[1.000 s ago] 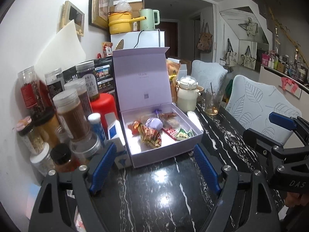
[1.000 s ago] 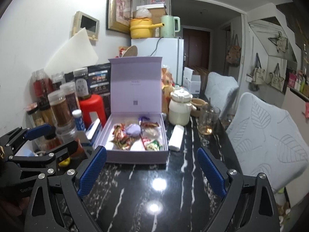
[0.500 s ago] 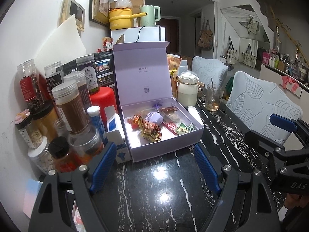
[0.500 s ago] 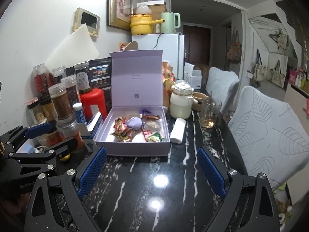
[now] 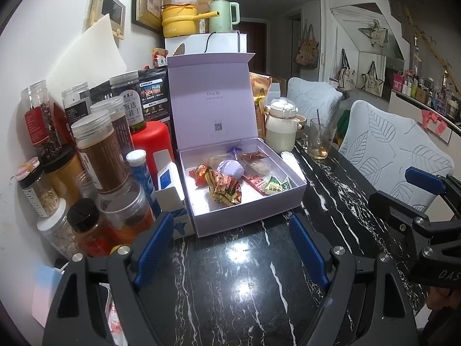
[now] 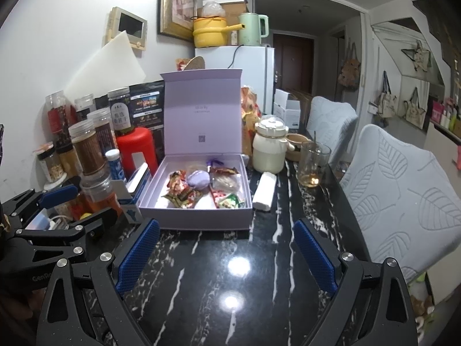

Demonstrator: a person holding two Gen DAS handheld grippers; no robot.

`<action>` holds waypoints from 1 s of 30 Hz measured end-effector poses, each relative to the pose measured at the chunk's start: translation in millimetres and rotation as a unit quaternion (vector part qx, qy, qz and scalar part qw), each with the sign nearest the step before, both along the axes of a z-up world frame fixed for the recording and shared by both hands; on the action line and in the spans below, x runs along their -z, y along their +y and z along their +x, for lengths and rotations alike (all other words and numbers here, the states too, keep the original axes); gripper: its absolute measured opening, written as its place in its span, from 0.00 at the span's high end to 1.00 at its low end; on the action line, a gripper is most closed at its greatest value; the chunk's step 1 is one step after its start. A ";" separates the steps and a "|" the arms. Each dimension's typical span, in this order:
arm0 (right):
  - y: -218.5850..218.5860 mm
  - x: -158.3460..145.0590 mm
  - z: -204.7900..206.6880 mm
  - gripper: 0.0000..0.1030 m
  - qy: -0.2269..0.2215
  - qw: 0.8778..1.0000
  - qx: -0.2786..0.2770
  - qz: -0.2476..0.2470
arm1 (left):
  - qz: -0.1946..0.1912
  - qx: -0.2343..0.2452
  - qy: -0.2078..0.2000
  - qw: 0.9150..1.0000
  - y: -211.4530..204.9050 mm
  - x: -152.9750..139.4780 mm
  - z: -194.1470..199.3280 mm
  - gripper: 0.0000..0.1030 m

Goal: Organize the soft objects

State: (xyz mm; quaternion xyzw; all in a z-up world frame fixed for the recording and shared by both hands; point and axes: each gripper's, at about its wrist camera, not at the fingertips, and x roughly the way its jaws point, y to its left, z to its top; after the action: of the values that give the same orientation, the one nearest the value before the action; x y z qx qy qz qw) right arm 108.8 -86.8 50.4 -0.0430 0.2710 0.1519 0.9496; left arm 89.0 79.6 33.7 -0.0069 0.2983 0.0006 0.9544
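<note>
While both grippers hang over the glossy black white-veined marble table (image 6: pixel 201 288), left gripper (image 5: pixel 230 245) and right gripper (image 6: pixel 227 255) have ribbed blue pads set wide apart, nothing between them; just beyond, a matte lilac cardboard box (image 6: pixel 196 216), rectangular, lid upright, holds crinkled foil snack packets (image 6: pixel 180 193) and a rounded purple soft pouch (image 6: pixel 197 178); a white roll (image 6: pixel 264 191) lies just beside its right wall; ribbed-lid clear plastic jars (image 5: pixel 99 150) and a red canister (image 6: pixel 135 150) crowd its left side; farther back, a cream ceramic pot (image 6: pixel 270 150) and drinking glass (image 6: pixel 312 164).
</note>
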 end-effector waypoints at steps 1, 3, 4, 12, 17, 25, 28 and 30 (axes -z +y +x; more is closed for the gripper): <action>0.0 0.4 0.5 0.07 0.001 1.000 0.000 0.000 | 0.000 0.000 0.001 1.000 0.4 0.5 0.7 0.20; 1.2 1.1 1.4 0.07 0.002 1.000 0.001 -0.001 | 0.000 0.000 0.001 1.000 0.7 1.3 1.2 0.20; 1.4 1.4 1.8 0.07 0.003 1.000 0.001 -0.001 | 0.000 0.000 0.001 1.000 0.9 1.4 1.6 0.20; 1.9 3.0 2.7 0.07 0.005 1.000 0.002 -0.005 | -0.002 0.000 0.006 1.000 0.9 3.7 2.7 0.20; 0.6 5.5 2.8 0.07 0.007 1.000 0.004 -0.009 | -0.001 0.003 0.009 1.000 -0.8 6.2 4.1 0.20; -3.9 7.0 3.5 0.07 0.011 1.000 0.010 -0.011 | 0.003 0.000 0.015 1.000 -3.6 6.8 4.3 0.20; -5.6 7.5 3.4 0.07 0.012 1.000 0.010 -0.011 | 0.004 -0.001 0.017 1.000 -4.1 6.9 4.4 0.20; -6.1 7.7 3.4 0.07 0.012 1.000 0.011 -0.011 | 0.005 -0.001 0.018 1.000 -4.8 6.8 4.1 0.20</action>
State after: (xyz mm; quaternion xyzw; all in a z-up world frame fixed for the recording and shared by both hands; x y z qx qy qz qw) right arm 112.2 -92.9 42.6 -0.0486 0.2845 0.1394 0.9472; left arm 93.1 74.9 26.9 -0.0028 0.3151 0.0030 0.9491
